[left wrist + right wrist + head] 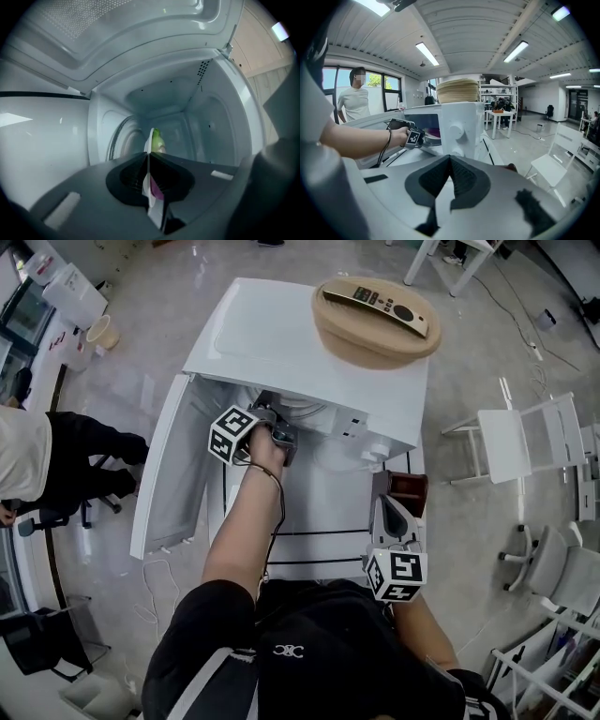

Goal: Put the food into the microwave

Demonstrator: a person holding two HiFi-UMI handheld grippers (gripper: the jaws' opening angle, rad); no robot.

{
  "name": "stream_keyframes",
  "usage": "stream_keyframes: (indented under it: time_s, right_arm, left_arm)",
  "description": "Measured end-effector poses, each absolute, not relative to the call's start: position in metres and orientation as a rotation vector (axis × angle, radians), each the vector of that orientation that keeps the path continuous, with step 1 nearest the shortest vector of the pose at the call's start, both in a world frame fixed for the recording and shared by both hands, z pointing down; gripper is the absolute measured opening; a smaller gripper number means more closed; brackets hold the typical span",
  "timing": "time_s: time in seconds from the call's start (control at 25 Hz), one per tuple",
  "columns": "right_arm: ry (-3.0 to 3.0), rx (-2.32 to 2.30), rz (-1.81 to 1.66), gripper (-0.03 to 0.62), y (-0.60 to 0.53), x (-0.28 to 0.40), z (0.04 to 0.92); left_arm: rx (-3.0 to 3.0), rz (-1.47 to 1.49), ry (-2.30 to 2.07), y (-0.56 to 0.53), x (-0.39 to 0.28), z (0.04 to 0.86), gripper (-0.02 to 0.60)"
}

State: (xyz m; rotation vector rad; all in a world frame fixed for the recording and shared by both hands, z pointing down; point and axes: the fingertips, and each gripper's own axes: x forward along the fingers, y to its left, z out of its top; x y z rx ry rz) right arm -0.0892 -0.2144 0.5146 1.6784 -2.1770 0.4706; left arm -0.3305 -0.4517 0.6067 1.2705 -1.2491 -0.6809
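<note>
The white microwave (281,343) stands with its door (173,465) swung open to the left. My left gripper (275,430) reaches into its mouth, shut on the rim of a white plate (150,140). The plate shows edge-on between the pads, with green food (157,139) and purple food (157,190) on it. The left gripper view looks into the bare cavity (164,108). In the right gripper view the left gripper (421,136) holds the plate (432,136) at the oven's opening. My right gripper (394,507) hangs back at the table's right, shut with nothing in it.
A round woven board (375,324) with a remote control (380,301) lies on top of the microwave. A dark brown object (410,487) sits by the right gripper. A person in a white shirt (23,456) stands left. White folding chairs (525,432) stand right.
</note>
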Motion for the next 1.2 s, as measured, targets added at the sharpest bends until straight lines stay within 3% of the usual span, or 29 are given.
stream_keyframes:
  time_s: [0.8,1.2]
  right_arm:
    - [-2.152,1.686,0.475,-0.002,-0.21,-0.093,0.516]
    - [-2.164,1.656,0.482,-0.002,-0.21,-0.094,0.519]
  left_arm:
    - [1.442,-0.478,-1.429,-0.469,-0.335,0.613,0.039]
    - [1.712,-0.044,-1.695,-0.467,-0.33,0.606,0.086]
